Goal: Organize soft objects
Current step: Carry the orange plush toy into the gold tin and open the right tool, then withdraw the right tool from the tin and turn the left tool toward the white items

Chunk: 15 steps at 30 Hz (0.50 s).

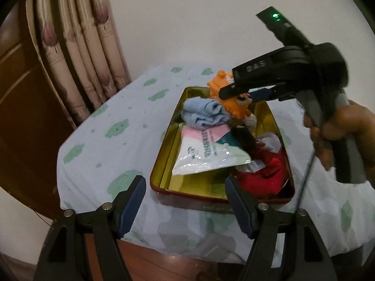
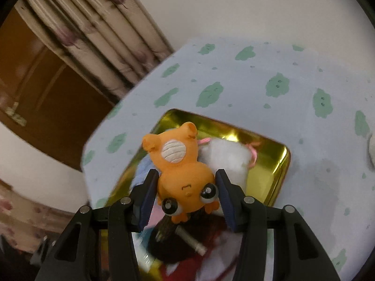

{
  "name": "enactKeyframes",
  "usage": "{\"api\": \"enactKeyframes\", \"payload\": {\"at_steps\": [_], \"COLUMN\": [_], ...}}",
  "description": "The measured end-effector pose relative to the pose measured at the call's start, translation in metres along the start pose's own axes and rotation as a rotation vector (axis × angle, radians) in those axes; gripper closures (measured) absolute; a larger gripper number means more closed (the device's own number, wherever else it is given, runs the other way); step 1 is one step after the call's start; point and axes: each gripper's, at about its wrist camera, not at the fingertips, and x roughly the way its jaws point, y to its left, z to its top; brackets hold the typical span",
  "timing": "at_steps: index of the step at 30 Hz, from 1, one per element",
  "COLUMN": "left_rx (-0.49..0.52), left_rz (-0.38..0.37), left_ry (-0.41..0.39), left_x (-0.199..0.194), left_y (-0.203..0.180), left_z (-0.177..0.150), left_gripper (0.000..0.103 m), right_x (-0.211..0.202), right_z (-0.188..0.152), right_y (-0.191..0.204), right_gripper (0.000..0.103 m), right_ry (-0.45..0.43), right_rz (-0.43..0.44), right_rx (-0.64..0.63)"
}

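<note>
The orange toy animal [image 2: 185, 175] hangs upside down over the far end of the gold tin [image 2: 279, 161], its head pinched between the blue pads of the right gripper [image 2: 186, 196] — the fingers [image 2: 150, 194] are clenched on it from both sides. In the left wrist view the same toy [image 1: 236, 106] sits just above the tin's far end, with the right gripper [image 1: 243, 92] reaching in from the right and a hand [image 1: 344, 131] wrapped round its grey handle.

Inside the tin [image 1: 164, 164] lie a rolled blue cloth [image 1: 204, 113] at the far left, a white packet with pink and teal print [image 1: 206, 154] slanted across the middle, a dark brown fuzzy piece [image 1: 243, 135] beside it and a red cloth [image 1: 264, 173] in the near right corner. From the right wrist view a white fluffy thing with pink thread [image 2: 232, 157] rests at the far end, just behind the toy.

The left gripper [image 1: 185, 202] hovers over the near edge of the tin, fingers [image 1: 132, 201] spread wide and released, nothing between them.

The tin stands on a bench covered with a pale blue cloth with green blotches [image 1: 112, 117]. A patterned curtain [image 1: 77, 53] hangs behind at the left, beside a brown wooden panel [image 1: 21, 93]
</note>
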Motion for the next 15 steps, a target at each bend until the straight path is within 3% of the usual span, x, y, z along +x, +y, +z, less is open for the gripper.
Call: {"api": "enactKeyframes", "payload": {"at_steps": [5, 9, 11, 14, 15], "left_rx": [-0.023, -0.007, 0.001, 0.015, 0.023], "left_rz": [0.005, 0.016, 0.001, -0.004, -0.003], "left_ry": [0.015, 0.001, 0.003, 0.007, 0.007], "left_x": [0.006, 0.003, 0.003, 0.003, 0.004], "left_y": [0.005, 0.003, 0.001, -0.002, -0.004], "left_z": [-0.002, -0.003, -0.004, -0.004, -0.005], "left_gripper": [0.031, 0.031, 0.031, 0.031, 0.031], "right_x": [0.023, 0.023, 0.014, -0.011, -0.02], "right_z": [0.011, 0.015, 0.016, 0.011, 0.007], "right_y": [0.004, 0.011, 0.01, 0.003, -0.001], "right_gripper": [0.055, 0.053, 0.052, 0.033, 0.031], "right_ry": [0.041, 0.027, -0.024, -0.144, -0.179], "right_rz": [-0.124, -0.144, -0.119, -0.075, -0.055], "right_rx": [-0.041, -0.07, -0.052, -0.009, 0.001]}}
